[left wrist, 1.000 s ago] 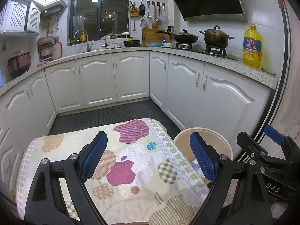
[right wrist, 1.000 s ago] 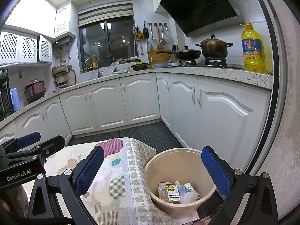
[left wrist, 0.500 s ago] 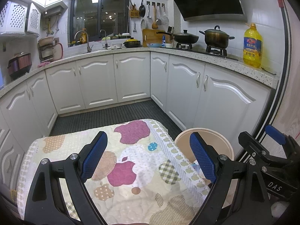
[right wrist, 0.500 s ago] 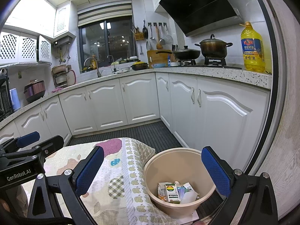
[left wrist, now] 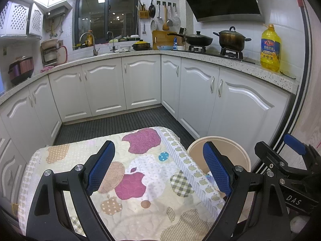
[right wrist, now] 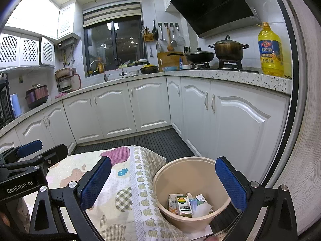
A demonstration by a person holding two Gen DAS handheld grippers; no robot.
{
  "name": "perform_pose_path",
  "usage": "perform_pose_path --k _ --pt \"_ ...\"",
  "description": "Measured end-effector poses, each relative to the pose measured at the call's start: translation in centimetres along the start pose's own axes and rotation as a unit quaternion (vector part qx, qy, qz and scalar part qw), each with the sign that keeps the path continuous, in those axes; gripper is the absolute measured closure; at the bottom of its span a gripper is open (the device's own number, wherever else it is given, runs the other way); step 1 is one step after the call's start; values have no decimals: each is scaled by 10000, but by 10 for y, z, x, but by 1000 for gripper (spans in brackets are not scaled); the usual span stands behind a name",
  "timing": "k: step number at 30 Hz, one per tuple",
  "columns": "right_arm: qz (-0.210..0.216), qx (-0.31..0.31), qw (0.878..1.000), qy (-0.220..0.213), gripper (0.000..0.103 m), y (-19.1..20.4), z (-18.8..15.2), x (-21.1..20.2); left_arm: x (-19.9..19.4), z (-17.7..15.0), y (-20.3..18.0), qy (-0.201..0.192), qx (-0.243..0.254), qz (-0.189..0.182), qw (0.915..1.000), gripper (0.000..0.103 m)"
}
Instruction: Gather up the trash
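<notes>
A beige trash bucket [right wrist: 200,166] stands on the floor at the right of a small table under an apple-print cloth [left wrist: 140,172]. Inside it lie a small green and white carton [right wrist: 183,204], crumpled paper and other packets. My right gripper [right wrist: 163,180] hangs open above the bucket's near side, nothing between its blue pads. My left gripper [left wrist: 158,166] is open over the cloth, empty, with the bucket [left wrist: 234,150] behind its right finger. Each gripper shows at the edge of the other's view: the right gripper [left wrist: 289,156], the left gripper [right wrist: 40,150].
White cabinets [right wrist: 140,106] and a speckled counter wrap around the dark ribbed floor [left wrist: 112,124]. Pots [right wrist: 227,49] sit on the stove, and a yellow oil bottle [right wrist: 269,50] stands at the counter's right end. A wood-grain wall [right wrist: 301,160] is close on the right.
</notes>
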State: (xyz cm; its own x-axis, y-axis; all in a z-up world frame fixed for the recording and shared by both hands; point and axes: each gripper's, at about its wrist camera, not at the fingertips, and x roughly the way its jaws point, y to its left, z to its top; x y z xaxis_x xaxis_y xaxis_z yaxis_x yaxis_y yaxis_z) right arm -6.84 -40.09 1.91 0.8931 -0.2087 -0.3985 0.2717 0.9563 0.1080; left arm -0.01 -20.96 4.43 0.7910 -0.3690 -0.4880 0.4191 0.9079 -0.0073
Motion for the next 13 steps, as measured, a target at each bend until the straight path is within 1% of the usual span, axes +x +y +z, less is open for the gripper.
perform_pose_path --k 10,13 --pt "-8 -17 10000 46 0 -1 -2 4 5 -3 1 -15 41 51 10000 14" --pt "-6 -24 10000 76 0 0 -3 7 7 -4 3 21 -16 8 10000 14"
